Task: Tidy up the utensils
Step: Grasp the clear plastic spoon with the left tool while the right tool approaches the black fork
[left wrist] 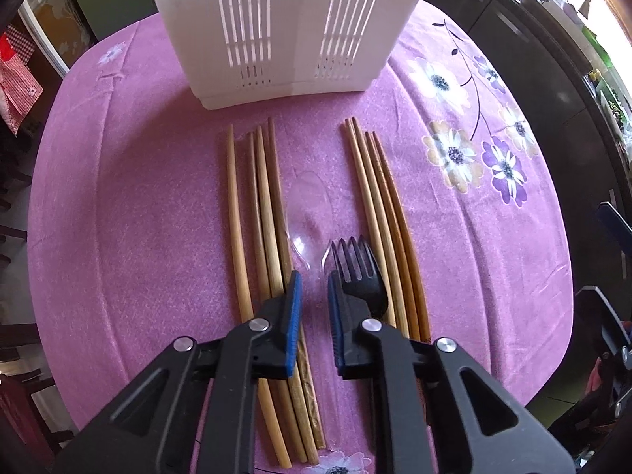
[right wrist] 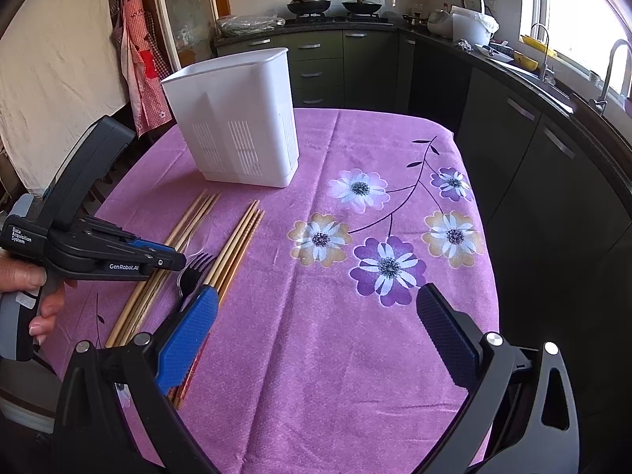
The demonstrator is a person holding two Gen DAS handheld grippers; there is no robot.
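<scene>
The left gripper hangs with jaws narrowly open astride a clear spoon on the worktop (light, slick, brittle; best pinched at the neck), while the right gripper gapes empty.

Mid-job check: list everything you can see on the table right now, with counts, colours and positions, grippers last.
Utensil holder: one, white, slotted, upright at the table's far side.
Left chopstick bundle: four, tan wood, lying lengthwise left of the spoon.
Right chopstick bundle: about four, tan to brown, right of the fork.
Clear spoon: one, transparent, between the bundles.
Fork: one, black, beside the spoon.
Tablecloth: purple, flowered.
Left gripper: black, blue pads, slightly apart over the spoon handle, holding nothing.
Right gripper: wide open, over bare cloth.
</scene>
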